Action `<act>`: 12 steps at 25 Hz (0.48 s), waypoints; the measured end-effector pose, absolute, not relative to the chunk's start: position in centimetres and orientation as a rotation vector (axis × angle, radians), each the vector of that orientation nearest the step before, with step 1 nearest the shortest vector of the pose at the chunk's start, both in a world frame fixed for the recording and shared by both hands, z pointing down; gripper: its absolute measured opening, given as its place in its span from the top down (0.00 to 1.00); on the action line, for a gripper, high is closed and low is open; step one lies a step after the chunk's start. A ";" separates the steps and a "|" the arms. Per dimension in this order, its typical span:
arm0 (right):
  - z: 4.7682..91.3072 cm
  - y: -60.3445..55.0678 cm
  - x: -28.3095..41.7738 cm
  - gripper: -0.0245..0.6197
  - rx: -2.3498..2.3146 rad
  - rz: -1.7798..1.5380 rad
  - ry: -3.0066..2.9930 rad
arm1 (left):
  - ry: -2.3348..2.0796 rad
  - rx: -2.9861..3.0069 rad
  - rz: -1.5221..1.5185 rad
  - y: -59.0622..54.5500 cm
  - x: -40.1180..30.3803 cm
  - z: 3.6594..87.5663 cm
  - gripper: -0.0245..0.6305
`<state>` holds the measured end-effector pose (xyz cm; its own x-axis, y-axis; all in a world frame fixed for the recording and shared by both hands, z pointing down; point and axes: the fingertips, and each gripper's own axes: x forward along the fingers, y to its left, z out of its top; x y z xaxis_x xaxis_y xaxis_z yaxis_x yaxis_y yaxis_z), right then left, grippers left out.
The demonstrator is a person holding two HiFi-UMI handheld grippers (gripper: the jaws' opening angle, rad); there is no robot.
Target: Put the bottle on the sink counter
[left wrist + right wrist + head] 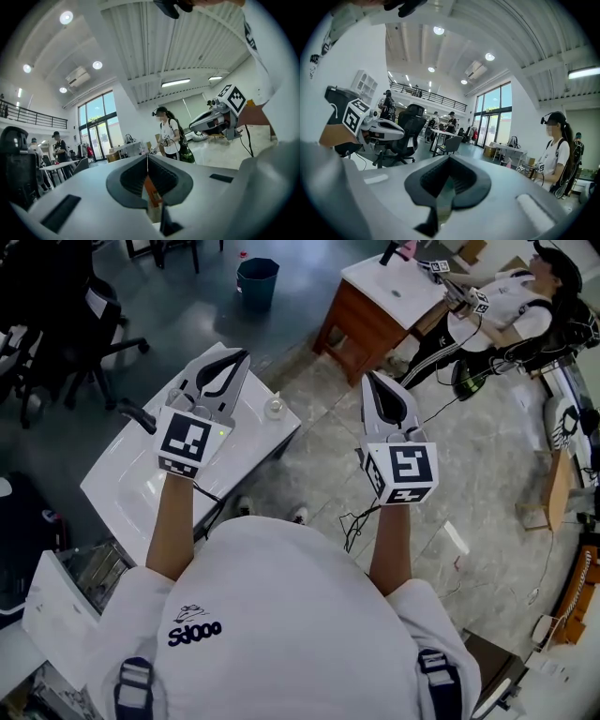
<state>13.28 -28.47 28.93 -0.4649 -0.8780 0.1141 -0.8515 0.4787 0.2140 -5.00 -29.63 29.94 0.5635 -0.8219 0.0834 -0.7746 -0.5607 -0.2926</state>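
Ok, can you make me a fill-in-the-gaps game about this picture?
1. The left gripper and the right gripper both have their jaws ____, with nothing between them.
2. The white sink counter lies below the ____ gripper.
3. The shirt of whoever holds the grippers is ____.
Missing words: shut; left; white.

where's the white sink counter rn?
Head view, left side: the white sink counter stands just ahead of the person, partly covered by the left gripper, with a blue bin beyond it.
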 end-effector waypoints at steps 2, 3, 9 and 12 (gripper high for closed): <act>28.7 -28.4 13.2 0.95 1.497 -0.203 -2.519 | 1.303 -2.569 -0.326 -29.2 -4.2 30.0 0.95; 28.7 -28.4 13.1 0.95 1.494 -0.206 -2.520 | 1.295 -2.575 -0.327 -29.2 -4.0 30.1 0.95; 29.3 -28.4 12.4 0.95 1.465 -0.187 -2.533 | 1.320 -2.624 -0.301 -29.3 -3.8 30.7 0.95; 29.4 -28.3 12.1 0.95 1.446 -0.188 -2.539 | 1.321 -2.633 -0.305 -29.4 -3.7 31.0 0.95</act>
